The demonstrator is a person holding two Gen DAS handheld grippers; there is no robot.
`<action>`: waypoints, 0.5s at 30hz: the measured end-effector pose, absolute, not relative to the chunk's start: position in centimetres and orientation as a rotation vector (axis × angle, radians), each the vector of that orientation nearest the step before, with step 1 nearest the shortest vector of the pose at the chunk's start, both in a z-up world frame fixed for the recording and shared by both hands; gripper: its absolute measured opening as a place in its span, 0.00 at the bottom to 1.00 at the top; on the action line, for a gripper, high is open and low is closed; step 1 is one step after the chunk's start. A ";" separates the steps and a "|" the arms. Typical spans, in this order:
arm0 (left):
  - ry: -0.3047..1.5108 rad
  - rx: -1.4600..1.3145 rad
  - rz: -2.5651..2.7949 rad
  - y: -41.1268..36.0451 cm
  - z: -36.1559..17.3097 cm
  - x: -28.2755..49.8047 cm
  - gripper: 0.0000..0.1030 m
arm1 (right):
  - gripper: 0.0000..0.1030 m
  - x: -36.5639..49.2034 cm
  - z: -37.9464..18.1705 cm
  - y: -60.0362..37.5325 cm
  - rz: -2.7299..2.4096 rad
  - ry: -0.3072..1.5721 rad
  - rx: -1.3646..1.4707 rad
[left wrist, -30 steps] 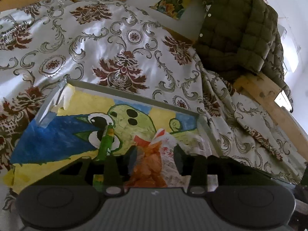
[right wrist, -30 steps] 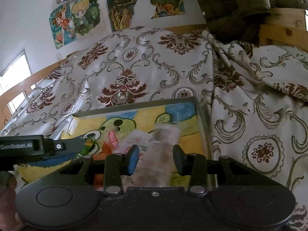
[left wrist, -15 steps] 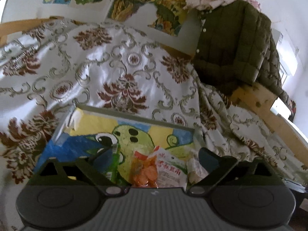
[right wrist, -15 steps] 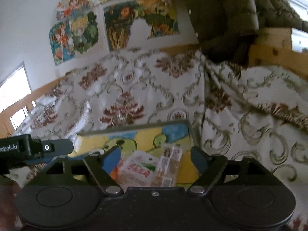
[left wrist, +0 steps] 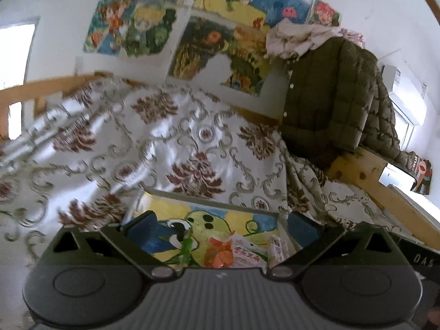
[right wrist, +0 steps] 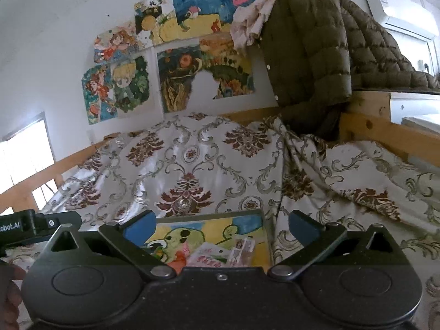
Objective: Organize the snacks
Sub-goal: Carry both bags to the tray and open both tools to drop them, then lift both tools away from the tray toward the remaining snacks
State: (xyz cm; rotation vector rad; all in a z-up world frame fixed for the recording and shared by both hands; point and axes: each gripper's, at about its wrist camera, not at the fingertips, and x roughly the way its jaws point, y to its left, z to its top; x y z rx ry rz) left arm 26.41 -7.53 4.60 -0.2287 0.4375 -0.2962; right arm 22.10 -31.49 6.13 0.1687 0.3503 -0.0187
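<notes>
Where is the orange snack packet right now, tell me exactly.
In the left wrist view the orange snack packet lies in the painted tray on the patterned bedspread, between a green packet on its left and a white packet on its right.

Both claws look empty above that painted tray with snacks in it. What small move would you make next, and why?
Probably lift both away to look for more snacks. The left gripper and right gripper are open and empty, and the orange packet and pink packet already lie in the tray.
</notes>
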 end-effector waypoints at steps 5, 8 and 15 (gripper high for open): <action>0.402 -0.209 -0.272 -6.5 5.5 22.4 1.00 | 0.99 18.5 7.0 -30.6 -0.016 0.332 0.152; 0.397 -0.202 -0.263 -5.9 5.7 20.3 1.00 | 0.99 16.4 7.3 -30.0 -0.022 0.334 0.146; 0.405 -0.164 -0.236 -4.4 5.4 15.7 1.00 | 0.99 11.8 7.2 -28.5 -0.023 0.352 0.145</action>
